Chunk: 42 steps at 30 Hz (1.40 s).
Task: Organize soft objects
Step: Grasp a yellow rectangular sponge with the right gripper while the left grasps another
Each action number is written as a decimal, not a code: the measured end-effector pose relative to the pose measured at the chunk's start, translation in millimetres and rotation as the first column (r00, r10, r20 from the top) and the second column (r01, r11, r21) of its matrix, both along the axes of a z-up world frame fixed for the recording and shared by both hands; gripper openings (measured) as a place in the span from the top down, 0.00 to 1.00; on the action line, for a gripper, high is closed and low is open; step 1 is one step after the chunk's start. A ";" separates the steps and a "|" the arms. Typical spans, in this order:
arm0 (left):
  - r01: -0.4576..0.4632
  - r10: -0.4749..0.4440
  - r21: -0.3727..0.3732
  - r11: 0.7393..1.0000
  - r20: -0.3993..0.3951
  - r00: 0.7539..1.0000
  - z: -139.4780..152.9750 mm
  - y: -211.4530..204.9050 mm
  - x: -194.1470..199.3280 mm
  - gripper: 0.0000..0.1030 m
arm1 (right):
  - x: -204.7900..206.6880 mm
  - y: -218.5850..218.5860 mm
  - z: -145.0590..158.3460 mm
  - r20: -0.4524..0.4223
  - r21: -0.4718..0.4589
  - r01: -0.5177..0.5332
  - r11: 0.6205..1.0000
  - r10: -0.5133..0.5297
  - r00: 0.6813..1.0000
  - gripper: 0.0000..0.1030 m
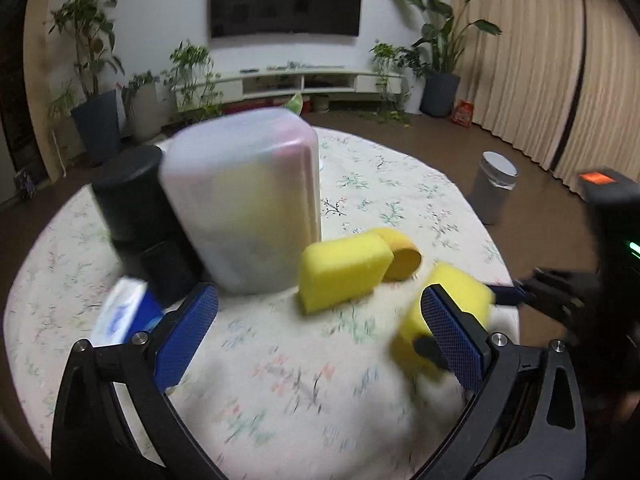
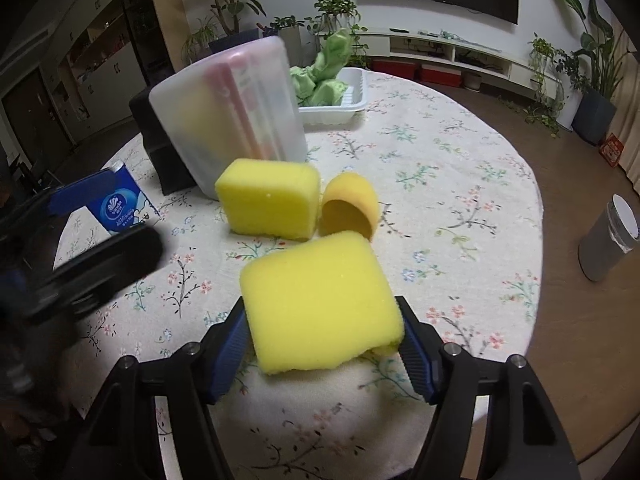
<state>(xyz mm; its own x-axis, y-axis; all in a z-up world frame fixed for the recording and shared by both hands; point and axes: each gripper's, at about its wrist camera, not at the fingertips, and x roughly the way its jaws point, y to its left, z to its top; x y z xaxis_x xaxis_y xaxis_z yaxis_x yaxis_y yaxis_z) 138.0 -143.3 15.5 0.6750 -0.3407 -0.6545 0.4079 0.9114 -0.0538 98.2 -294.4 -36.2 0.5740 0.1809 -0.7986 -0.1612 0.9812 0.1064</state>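
The right claw (image 2: 320, 344) grips a yellow sponge (image 2: 316, 300) over the floral desk (image 2: 460, 184), while the left claw (image 1: 320, 320) stands wide and empty near two more sponges.

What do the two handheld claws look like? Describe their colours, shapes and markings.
Both the left claw and right claw have glossy black forked frames with silver bolts and blue, cross-hatched finger pads. One body carries an orange label and a green light.
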 end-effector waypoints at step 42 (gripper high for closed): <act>-0.130 0.133 0.040 0.991 -0.063 0.989 -31.3 -37.7 38.9 0.50 | -2.5 -13.3 -4.8 -0.042 0.049 -0.015 0.999 0.018 0.999 0.32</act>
<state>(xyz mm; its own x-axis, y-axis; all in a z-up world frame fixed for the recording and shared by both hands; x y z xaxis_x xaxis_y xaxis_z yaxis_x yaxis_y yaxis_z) 176.9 -181.0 -15.8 0.6678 -0.2271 -0.7088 0.2810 0.9588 -0.0425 95.7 -307.7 -41.1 0.5361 0.2295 -0.8124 -0.1716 0.9719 0.1614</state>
